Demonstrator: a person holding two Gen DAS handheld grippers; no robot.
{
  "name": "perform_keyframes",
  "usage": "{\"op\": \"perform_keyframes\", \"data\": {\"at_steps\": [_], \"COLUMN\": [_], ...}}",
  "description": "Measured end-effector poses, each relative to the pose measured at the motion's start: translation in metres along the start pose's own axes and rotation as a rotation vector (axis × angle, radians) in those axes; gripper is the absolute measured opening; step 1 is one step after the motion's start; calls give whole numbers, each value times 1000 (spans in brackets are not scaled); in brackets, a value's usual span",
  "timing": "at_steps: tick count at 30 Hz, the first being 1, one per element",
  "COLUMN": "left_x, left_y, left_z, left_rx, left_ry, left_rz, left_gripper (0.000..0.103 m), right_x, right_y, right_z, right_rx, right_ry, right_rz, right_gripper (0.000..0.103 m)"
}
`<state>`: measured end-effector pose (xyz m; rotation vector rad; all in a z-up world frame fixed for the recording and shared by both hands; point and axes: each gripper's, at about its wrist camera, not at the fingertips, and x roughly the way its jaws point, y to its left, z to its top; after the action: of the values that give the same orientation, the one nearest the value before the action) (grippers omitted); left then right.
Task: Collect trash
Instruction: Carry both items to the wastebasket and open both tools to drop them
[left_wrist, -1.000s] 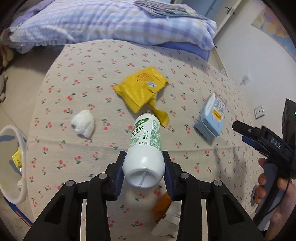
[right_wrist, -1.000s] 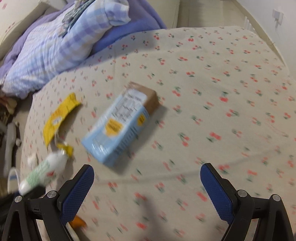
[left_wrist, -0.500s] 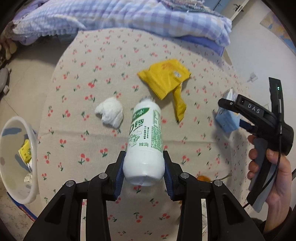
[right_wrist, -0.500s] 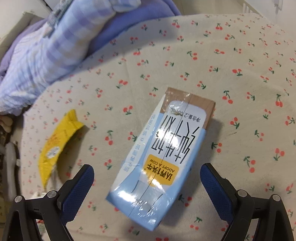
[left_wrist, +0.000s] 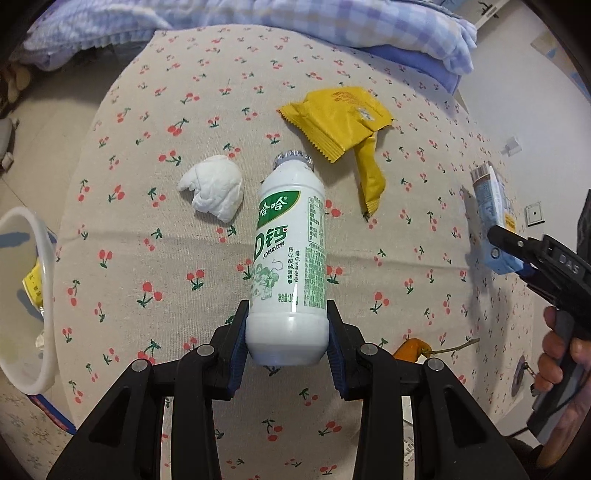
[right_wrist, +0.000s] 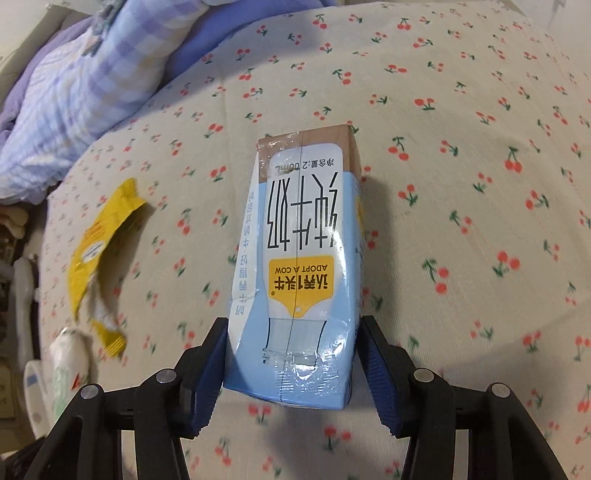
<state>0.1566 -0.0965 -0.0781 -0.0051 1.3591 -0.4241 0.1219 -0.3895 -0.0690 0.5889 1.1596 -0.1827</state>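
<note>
My left gripper (left_wrist: 287, 343) is shut on the base of a white and green drink bottle (left_wrist: 290, 254) and holds it above the cherry-print tablecloth (left_wrist: 155, 280). My right gripper (right_wrist: 291, 363) is shut on the near end of a light blue milk carton (right_wrist: 301, 254); both pads touch its sides. The carton (left_wrist: 493, 212) and the right gripper also show at the right edge of the left wrist view. A yellow wrapper (left_wrist: 343, 122) and a crumpled white tissue (left_wrist: 214, 188) lie on the cloth beyond the bottle. The wrapper (right_wrist: 99, 236) also shows at the left of the right wrist view.
A white trash bin (left_wrist: 26, 306) with some trash inside stands off the table's left edge. An orange scrap (left_wrist: 412, 349) with a thin stem lies near the right of my left gripper. A folded purple checked blanket (left_wrist: 258, 14) lies on the bed beyond the table.
My right gripper has moved in over the milk carton and closed on it. My left gripper, still holding the bottle, has shifted a little towards the left.
</note>
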Motion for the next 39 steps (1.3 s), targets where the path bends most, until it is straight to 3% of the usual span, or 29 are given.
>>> {"op": "perform_keyframes", "data": {"at_steps": [8,17,39], "left_x": [-26,-58,-101], "left_y": [-8,16,153], "left_z": [-6,-15,-53], "left_rx": [31,-8,-200], "left_ry": [-80,-153,-216], "left_rz": [2,1,100], "left_gripper": [40,40,40], "right_x": [-43,-62,-22], "right_y": [14,56,192], "right_z": [-21,-39,-87], "right_rx": [-91,-182,-431], "right_ry": [-50,-84,-17], "right_rz": [56,131,198], "right_gripper": [59,59,59]}}
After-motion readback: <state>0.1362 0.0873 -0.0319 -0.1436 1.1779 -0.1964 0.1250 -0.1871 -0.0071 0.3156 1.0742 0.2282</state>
